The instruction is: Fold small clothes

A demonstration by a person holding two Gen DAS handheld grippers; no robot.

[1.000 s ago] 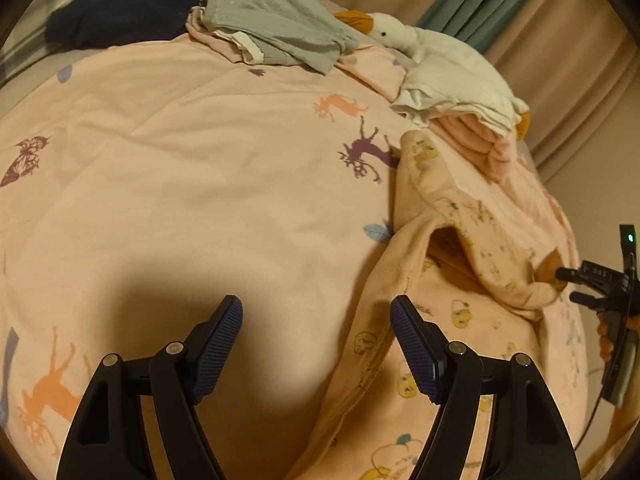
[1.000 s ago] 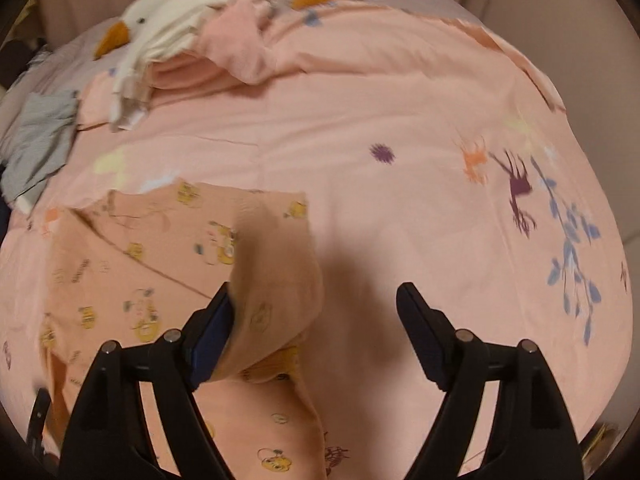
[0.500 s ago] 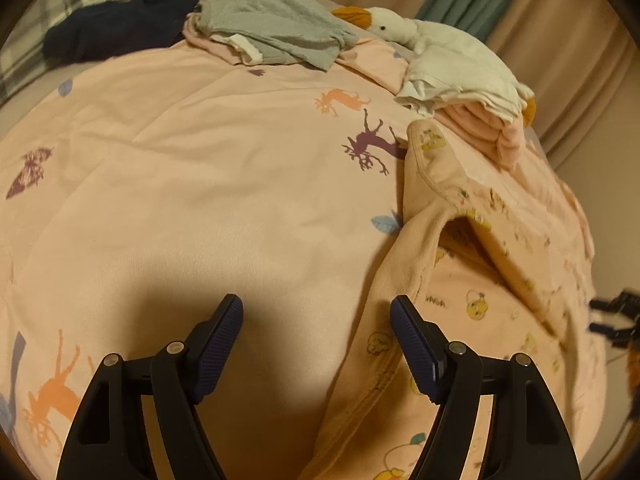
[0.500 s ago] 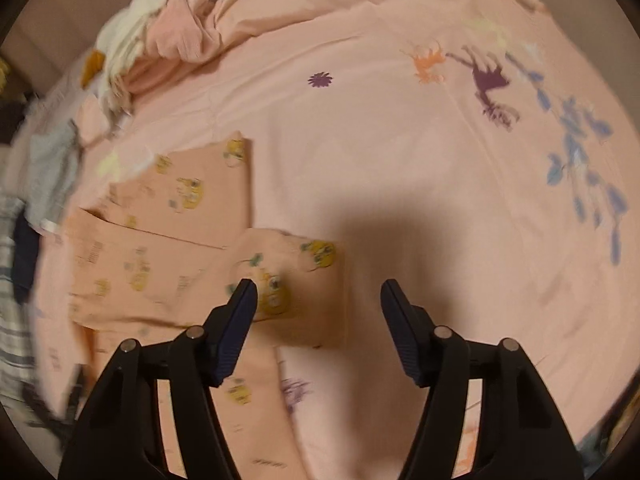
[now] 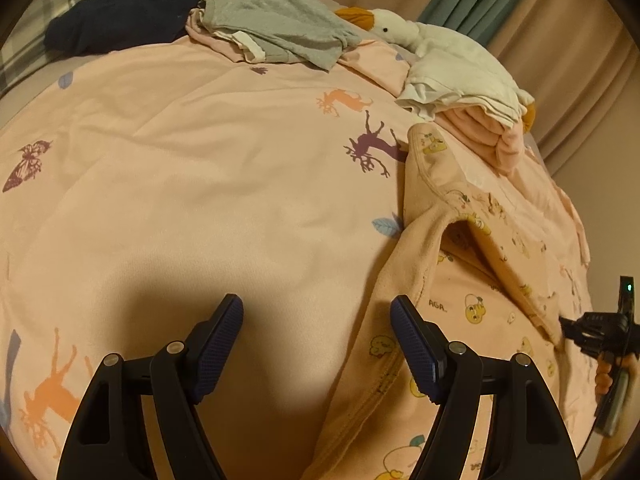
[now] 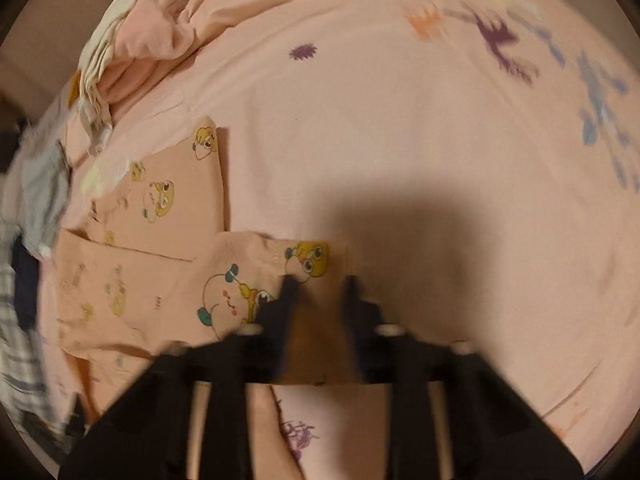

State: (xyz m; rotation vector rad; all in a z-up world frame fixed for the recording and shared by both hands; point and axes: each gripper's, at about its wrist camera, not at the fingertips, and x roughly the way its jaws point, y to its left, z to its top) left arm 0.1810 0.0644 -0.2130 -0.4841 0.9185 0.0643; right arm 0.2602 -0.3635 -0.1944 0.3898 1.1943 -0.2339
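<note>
Right claw (image 6: 318, 280) closing on pink printed garment (image 6: 160, 280) cuff.
Left claw (image 5: 316, 344) wide, empty, above bed cover (image 5: 200, 180).

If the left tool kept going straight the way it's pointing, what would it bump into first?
Most likely the bare pink duvet. The open left tool points down at the bed, with nothing between its fingers. The cartoon-print garment lies just beside its right finger, so it might brush that edge; depth is hard to judge.
</note>
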